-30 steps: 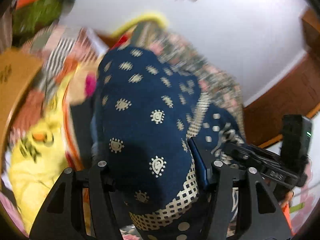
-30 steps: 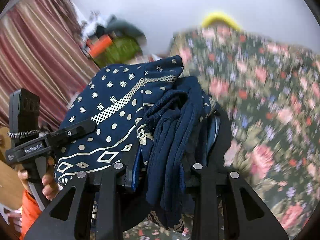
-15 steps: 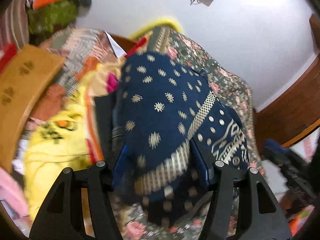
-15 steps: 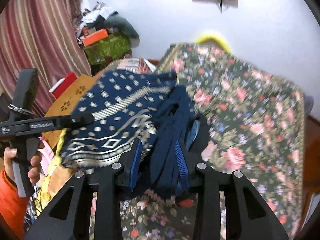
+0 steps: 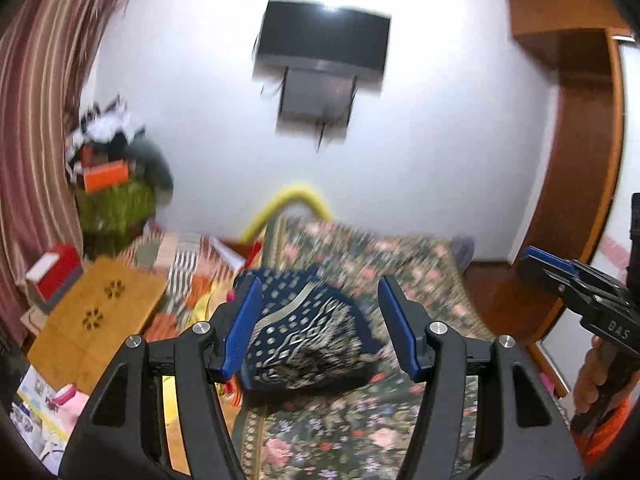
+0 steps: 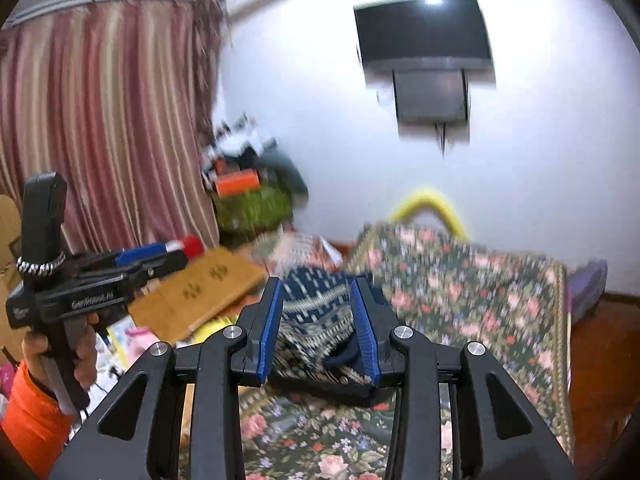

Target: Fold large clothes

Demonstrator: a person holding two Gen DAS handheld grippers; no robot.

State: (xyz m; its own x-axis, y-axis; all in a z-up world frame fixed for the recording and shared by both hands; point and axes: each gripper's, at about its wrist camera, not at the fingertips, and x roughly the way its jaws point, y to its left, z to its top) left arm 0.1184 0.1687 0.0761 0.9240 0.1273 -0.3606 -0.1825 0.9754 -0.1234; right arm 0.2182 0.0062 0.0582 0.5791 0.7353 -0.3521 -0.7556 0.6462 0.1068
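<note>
The folded navy garment with a white and gold print (image 5: pixel 308 340) lies in a bundle on the floral bedspread (image 5: pixel 400 264), near its left edge. It also shows in the right wrist view (image 6: pixel 316 320). My left gripper (image 5: pixel 320 292) is open and empty, raised above and behind the garment. My right gripper (image 6: pixel 316 292) is open and empty, also raised clear of it. Each gripper shows in the other's view: the right one (image 5: pixel 560 276) at the right, the left one (image 6: pixel 132 260) at the left.
A wooden board (image 5: pixel 96 316) and a pile of yellow and patterned clothes (image 5: pixel 192 300) lie left of the bed. A red box (image 5: pixel 56 276), green bag (image 5: pixel 116 204), striped curtain (image 6: pixel 100 120), wall TV (image 5: pixel 324 36) and wooden door frame (image 5: pixel 580 140) surround it.
Both grippers let go of the navy garment, which dropped onto the bedspread. Both grippers opened, lifted and pulled back, with the views tilting up toward the wall.
</note>
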